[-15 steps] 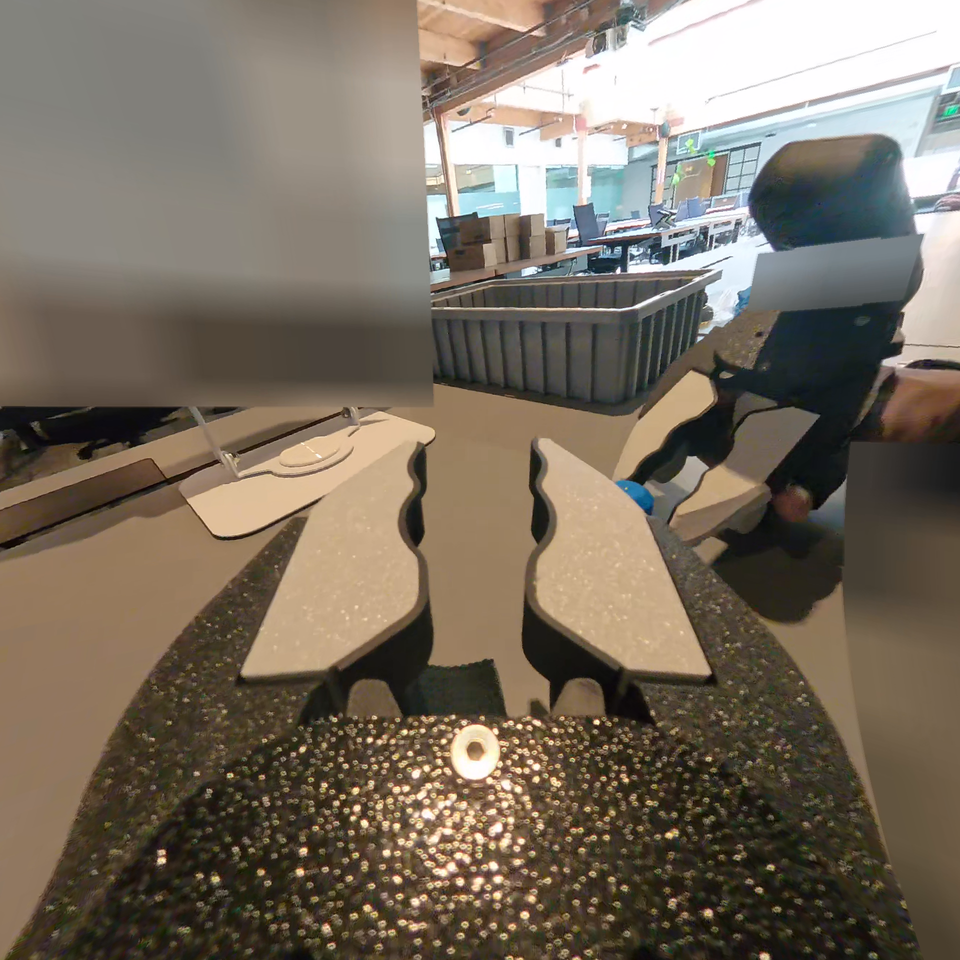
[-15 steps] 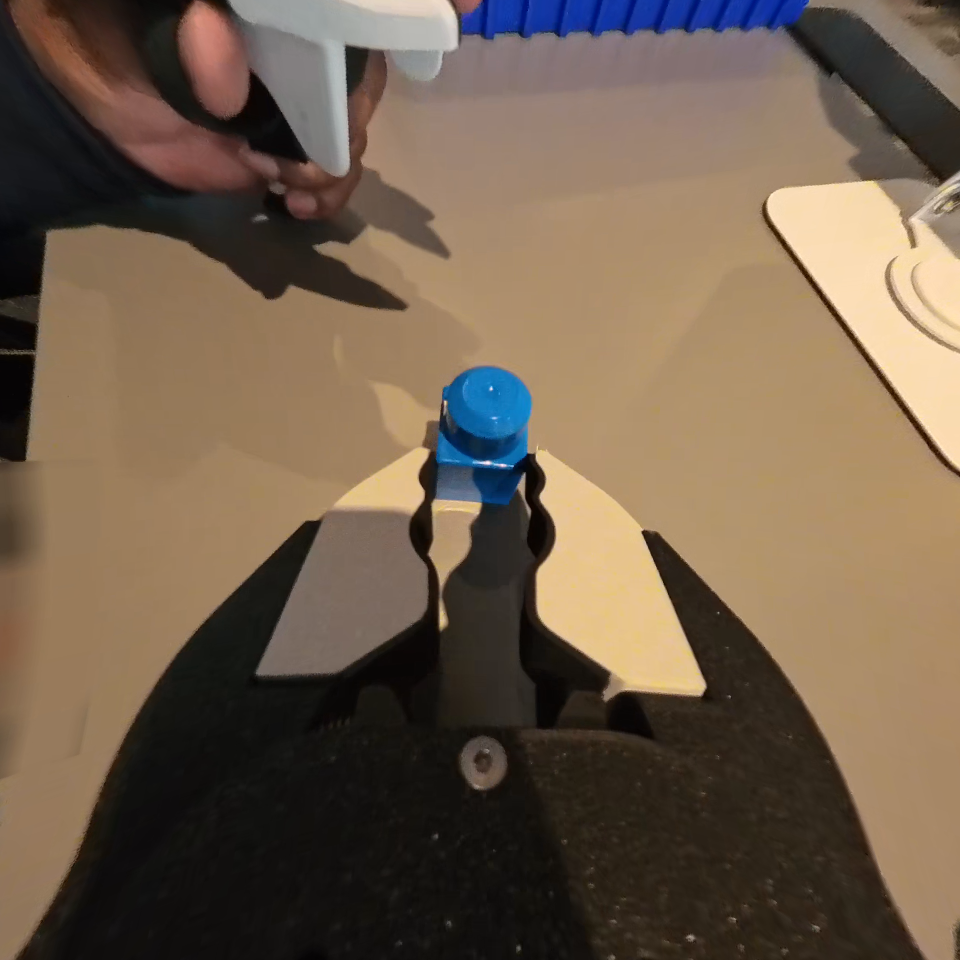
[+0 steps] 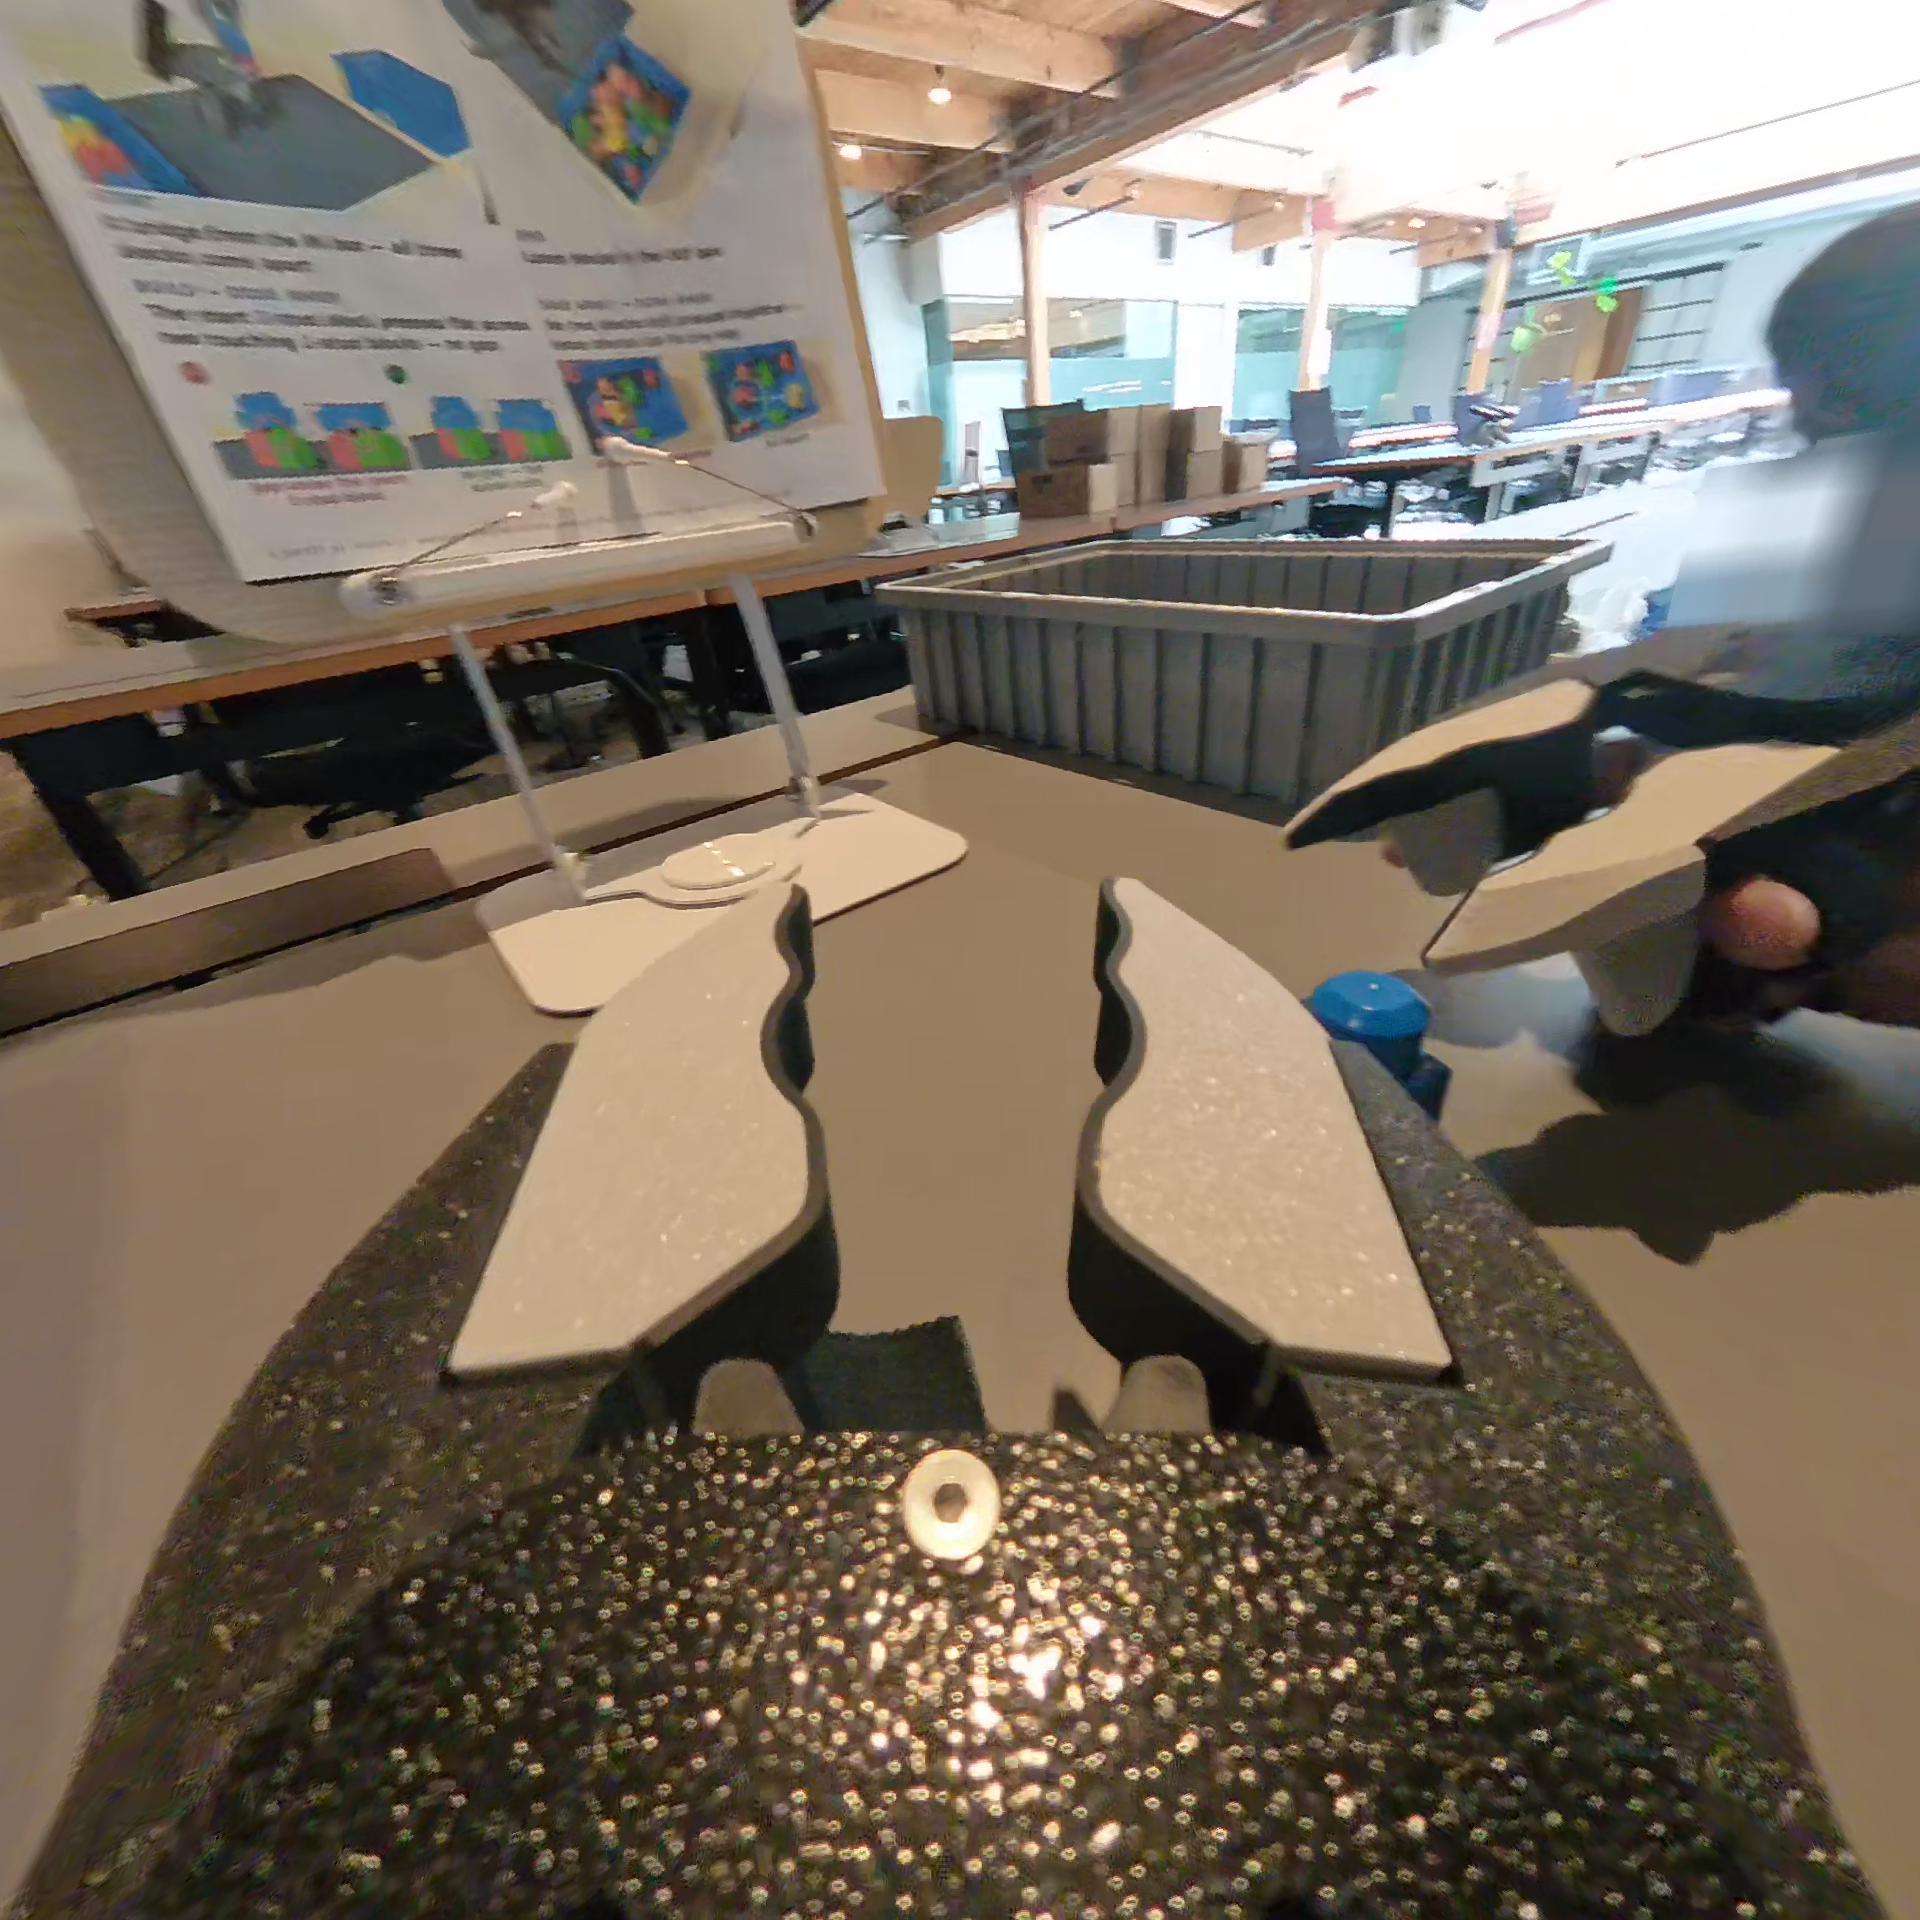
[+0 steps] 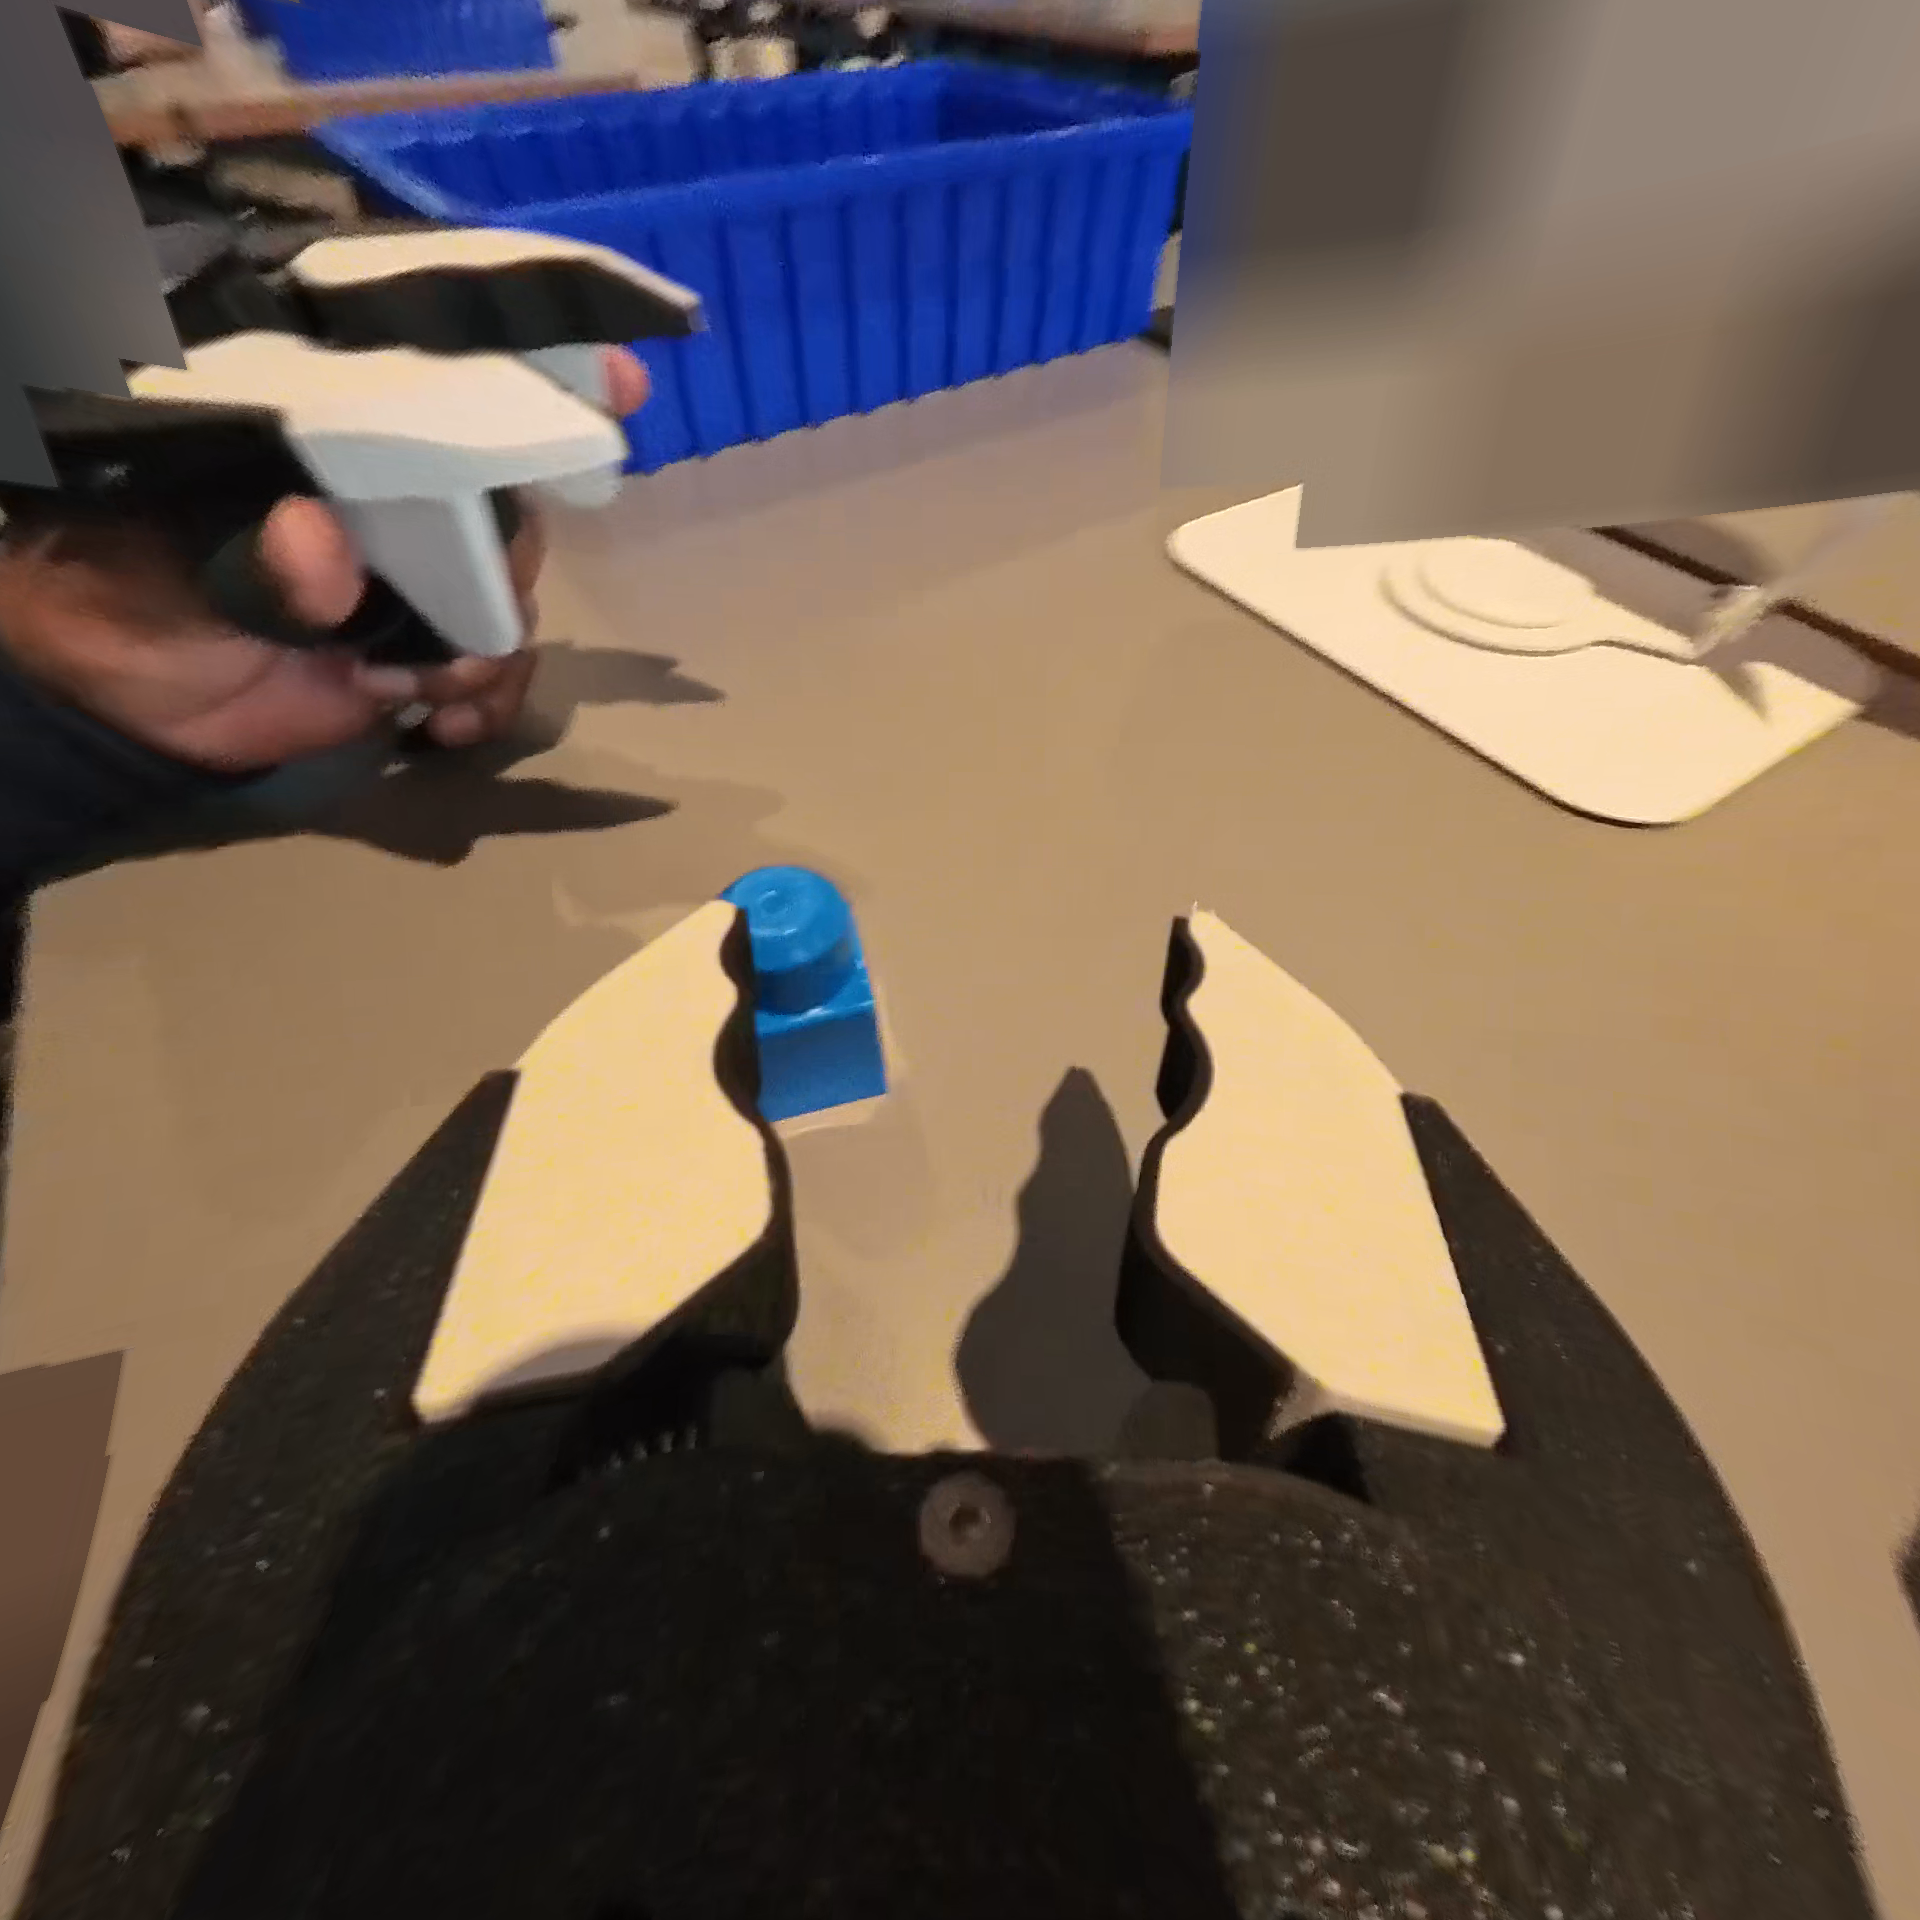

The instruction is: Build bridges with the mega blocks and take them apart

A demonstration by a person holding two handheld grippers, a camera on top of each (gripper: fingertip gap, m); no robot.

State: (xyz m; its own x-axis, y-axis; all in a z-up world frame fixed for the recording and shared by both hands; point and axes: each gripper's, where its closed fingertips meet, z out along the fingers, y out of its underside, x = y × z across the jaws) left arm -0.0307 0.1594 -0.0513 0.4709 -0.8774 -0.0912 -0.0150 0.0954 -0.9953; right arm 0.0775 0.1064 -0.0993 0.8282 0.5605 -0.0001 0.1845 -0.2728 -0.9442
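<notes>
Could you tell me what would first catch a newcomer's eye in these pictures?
A single blue block stands alone on the tan table, beside the left finger of the open right gripper. The left gripper is open and empty; a blue bin and a grey bin sit at opposite table edges.

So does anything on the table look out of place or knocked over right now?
Nothing stands out. The single blue block sits upright on the table, stud up, just inside the open right gripper. The open left gripper holds nothing. The blue bin and grey bin look level and undamaged.
</notes>
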